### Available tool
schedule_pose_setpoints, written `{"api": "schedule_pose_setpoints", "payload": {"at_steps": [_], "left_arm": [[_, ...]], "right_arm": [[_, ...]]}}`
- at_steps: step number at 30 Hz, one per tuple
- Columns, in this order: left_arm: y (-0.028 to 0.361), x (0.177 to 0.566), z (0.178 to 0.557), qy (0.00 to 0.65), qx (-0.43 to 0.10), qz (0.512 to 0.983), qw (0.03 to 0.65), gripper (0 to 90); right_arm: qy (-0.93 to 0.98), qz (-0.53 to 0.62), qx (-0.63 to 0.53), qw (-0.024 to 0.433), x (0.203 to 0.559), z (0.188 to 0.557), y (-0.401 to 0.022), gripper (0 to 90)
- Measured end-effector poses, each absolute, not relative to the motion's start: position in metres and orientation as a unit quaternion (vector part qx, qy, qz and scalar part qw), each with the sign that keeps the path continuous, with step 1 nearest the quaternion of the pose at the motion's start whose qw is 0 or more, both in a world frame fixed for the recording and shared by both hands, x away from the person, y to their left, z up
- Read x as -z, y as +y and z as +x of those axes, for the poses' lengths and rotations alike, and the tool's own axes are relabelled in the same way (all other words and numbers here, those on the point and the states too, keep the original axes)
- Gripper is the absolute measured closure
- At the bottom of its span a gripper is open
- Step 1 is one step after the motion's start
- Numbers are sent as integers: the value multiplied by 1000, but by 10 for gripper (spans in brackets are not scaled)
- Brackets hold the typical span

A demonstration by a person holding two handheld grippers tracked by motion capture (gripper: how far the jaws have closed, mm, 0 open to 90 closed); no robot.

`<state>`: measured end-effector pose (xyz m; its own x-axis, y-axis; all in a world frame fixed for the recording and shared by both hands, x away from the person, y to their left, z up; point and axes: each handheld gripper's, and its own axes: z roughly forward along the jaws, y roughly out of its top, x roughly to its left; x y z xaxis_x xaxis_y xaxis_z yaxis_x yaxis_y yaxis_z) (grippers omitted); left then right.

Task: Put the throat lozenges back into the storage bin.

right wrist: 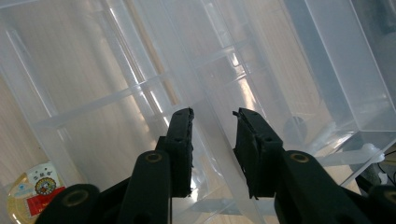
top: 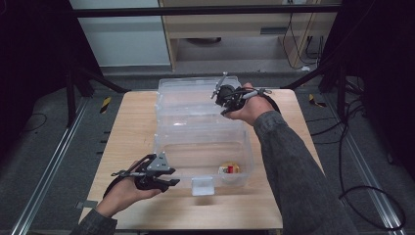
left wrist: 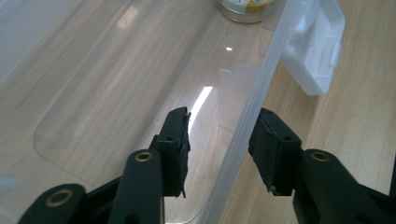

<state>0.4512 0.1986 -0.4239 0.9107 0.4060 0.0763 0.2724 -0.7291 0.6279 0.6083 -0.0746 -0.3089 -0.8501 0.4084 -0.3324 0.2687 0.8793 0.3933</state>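
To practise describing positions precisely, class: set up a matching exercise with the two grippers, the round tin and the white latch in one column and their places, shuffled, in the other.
Things:
1. left gripper
2. right gripper
3. round tin
4. white latch

Places:
a. inside the clear box, by its near right corner
b. on the outside of the box's near wall
c. one jaw inside, one outside the near wall
d. at the far end, over the open lid

Pairs: 1-c, 2-d, 3-a, 4-b
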Motion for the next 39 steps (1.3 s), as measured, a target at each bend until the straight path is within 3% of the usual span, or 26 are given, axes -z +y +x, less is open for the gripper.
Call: {"api": "schedule_pose_setpoints", "payload": {"at_steps": [7,39], "left_arm": [[199,423,451,176,-97,927,316,734],[202,424,457,191,-79,926,315,717]], "right_arm": [[947,180,-168,207,308,607,-75,698],[949,186,-166,194,307,611,-73,702]]}}
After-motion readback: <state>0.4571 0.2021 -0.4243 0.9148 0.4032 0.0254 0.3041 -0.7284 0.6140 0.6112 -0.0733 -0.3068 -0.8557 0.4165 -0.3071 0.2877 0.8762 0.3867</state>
